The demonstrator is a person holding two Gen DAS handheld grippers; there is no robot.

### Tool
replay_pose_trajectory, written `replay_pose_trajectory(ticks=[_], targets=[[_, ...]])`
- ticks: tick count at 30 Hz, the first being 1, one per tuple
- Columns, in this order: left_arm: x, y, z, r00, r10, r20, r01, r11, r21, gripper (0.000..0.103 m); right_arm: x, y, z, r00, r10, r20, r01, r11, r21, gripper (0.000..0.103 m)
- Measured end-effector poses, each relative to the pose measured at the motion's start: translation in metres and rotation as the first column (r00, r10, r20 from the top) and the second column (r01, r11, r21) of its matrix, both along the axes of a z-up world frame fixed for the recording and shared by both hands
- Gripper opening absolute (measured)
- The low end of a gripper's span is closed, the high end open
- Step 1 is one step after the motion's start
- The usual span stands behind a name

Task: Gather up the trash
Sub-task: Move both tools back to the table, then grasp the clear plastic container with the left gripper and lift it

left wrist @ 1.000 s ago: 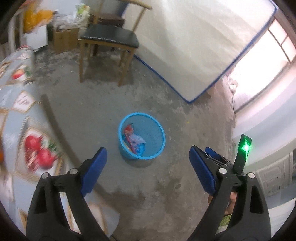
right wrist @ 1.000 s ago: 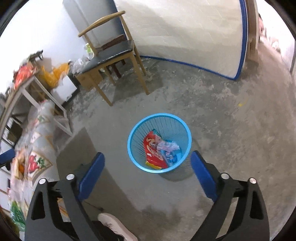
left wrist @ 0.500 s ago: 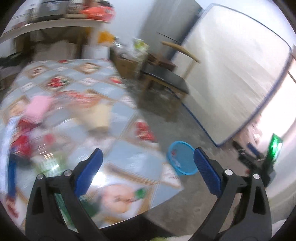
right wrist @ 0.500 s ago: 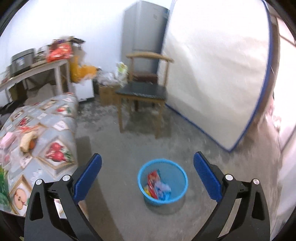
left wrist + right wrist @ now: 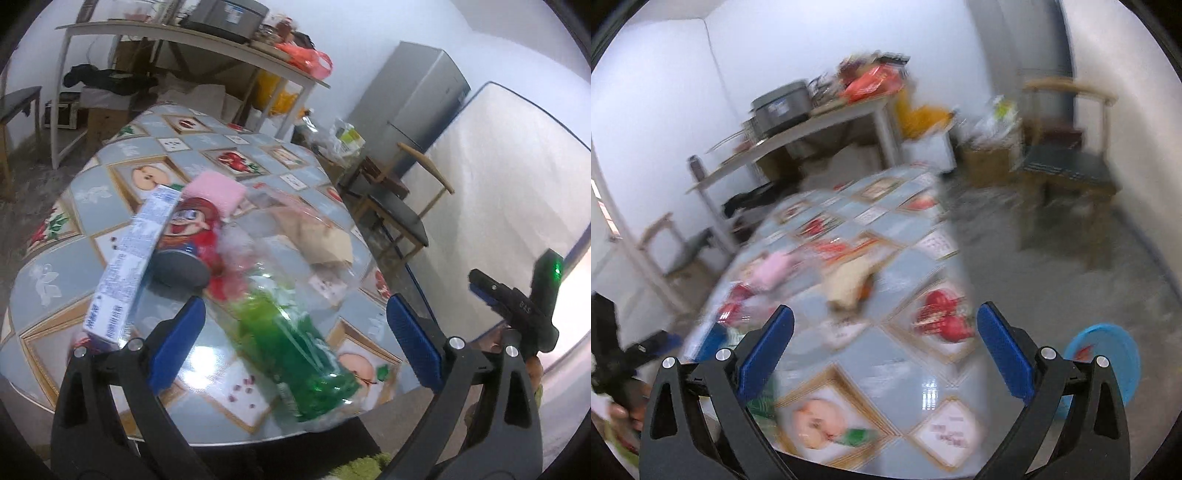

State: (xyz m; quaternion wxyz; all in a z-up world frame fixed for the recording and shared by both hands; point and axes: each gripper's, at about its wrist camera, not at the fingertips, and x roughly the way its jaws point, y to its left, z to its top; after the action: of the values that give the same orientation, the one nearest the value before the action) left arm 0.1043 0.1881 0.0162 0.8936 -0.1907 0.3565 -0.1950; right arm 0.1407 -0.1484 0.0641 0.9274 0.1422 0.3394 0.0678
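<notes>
Trash lies on the table with the fruit-print cloth [image 5: 110, 192]: a green plastic wrapper [image 5: 295, 343], a red snack can [image 5: 192, 240], a blue-white carton [image 5: 129, 258], a pink pack [image 5: 218, 190] and a beige paper bag [image 5: 325, 236]. My left gripper [image 5: 295, 343] is open and empty, just above the green wrapper. My right gripper [image 5: 886, 350] is open and empty above the table's near end [image 5: 886, 354]; this view is blurred. The blue trash basket [image 5: 1108, 354] stands on the floor at the right, with trash in it.
A wooden chair [image 5: 399, 210] stands past the table's far corner, also in the right wrist view [image 5: 1067, 166]. A mattress [image 5: 498, 192] leans on the wall. A grey fridge [image 5: 417, 99] and a cluttered white shelf table [image 5: 207, 40] stand behind.
Both grippers have swung away from the blue basket on the floor and up to the table. The left one now hangs over the trash pile. Both have stayed open and empty.
</notes>
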Motion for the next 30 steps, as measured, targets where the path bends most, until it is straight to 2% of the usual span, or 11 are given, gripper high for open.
replay_pose_trajectory(ticks=[3, 5, 12, 15, 17, 19, 21, 25, 30], targets=[[0.002, 0.007, -0.008, 1.000, 0.013, -0.010, -0.013, 1.000, -0.001, 0.095, 0.026, 0.026, -0.020, 0.994, 0.093, -0.055, -0.089, 0.994, 0.068, 0.090], [0.005, 0.007, -0.012, 1.000, 0.001, -0.021, -0.002, 1.000, -0.018, 0.095, 0.046, 0.045, -0.039, 0.983, 0.137, -0.124, -0.126, 0.988, 0.094, 0.079], [0.003, 0.002, -0.014, 0.997, -0.069, 0.028, 0.071, 0.993, -0.093, 0.094, 0.086, 0.072, -0.081, 0.954, 0.184, -0.236, -0.152, 0.977, 0.149, 0.054], [0.004, -0.004, -0.015, 0.994, -0.105, 0.041, 0.109, 0.989, -0.104, 0.094, 0.100, 0.078, -0.092, 0.942, 0.192, -0.276, -0.159, 0.978, 0.137, 0.037], [0.004, -0.010, -0.015, 0.991, -0.123, 0.049, 0.127, 0.987, -0.101, 0.094, 0.103, 0.083, -0.097, 0.932, 0.201, -0.301, -0.169, 0.977, 0.128, 0.018], [0.005, -0.016, -0.015, 0.989, -0.138, 0.049, 0.143, 0.985, -0.100, 0.094, 0.102, 0.086, -0.099, 0.929, 0.203, -0.308, -0.176, 0.978, 0.112, 0.010], [0.006, -0.020, -0.015, 0.988, -0.150, 0.044, 0.154, 0.983, -0.103, 0.092, 0.098, 0.085, -0.099, 0.929, 0.210, -0.306, -0.187, 0.977, 0.104, 0.009], [0.008, -0.032, -0.017, 0.982, -0.189, 0.022, 0.190, 0.974, -0.123, 0.080, 0.081, 0.077, -0.097, 0.925, 0.215, -0.313, -0.198, 0.977, 0.085, 0.008], [0.003, -0.052, -0.015, 0.971, -0.239, 0.018, 0.239, 0.964, -0.116, 0.075, 0.048, 0.051, -0.095, 0.926, 0.182, -0.330, -0.169, 0.983, 0.066, 0.007]])
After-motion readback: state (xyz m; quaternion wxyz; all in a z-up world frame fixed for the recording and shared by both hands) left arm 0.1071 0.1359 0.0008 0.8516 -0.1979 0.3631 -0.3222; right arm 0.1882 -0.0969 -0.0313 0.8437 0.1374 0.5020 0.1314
